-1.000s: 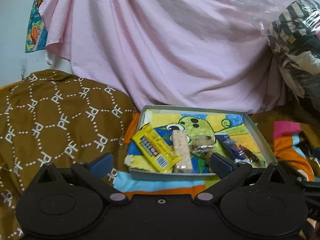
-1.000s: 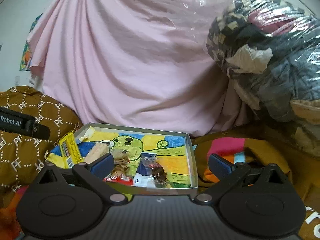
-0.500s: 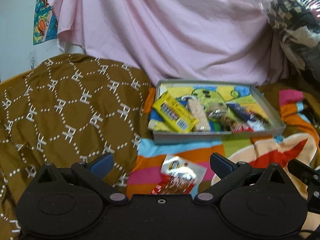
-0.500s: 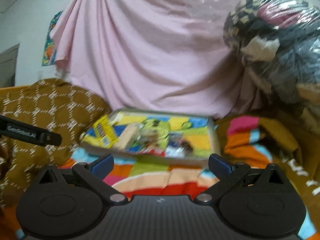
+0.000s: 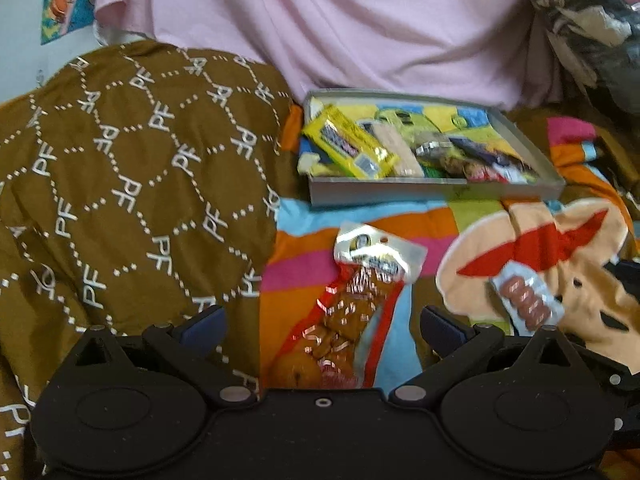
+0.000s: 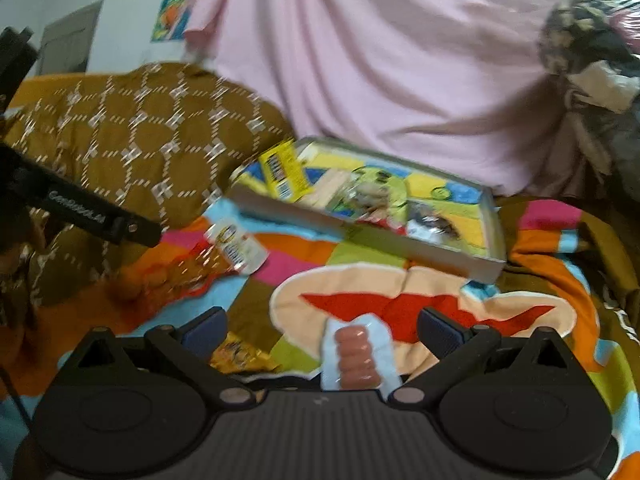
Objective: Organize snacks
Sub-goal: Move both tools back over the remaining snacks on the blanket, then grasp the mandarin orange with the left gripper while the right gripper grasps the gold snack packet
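Both grippers back from tray; "PF" quilt, snack labels seemingly blurred.

We see a pink sheet across the top, a brown patterned quilt left, a striped blanket below.

Two fisheye cameras, one on each handheld gripper, look forward low over a bed spread with a bright multicoloured cartoon blanket. The left view sits close above the blanket, facing a shallow grey cardboard tray of snacks backed by draped pink sheet. The right view, set further right, sees that tray at an angle. Both share the tray, a brown patterned quilt and a clear packet of brown biscuits.
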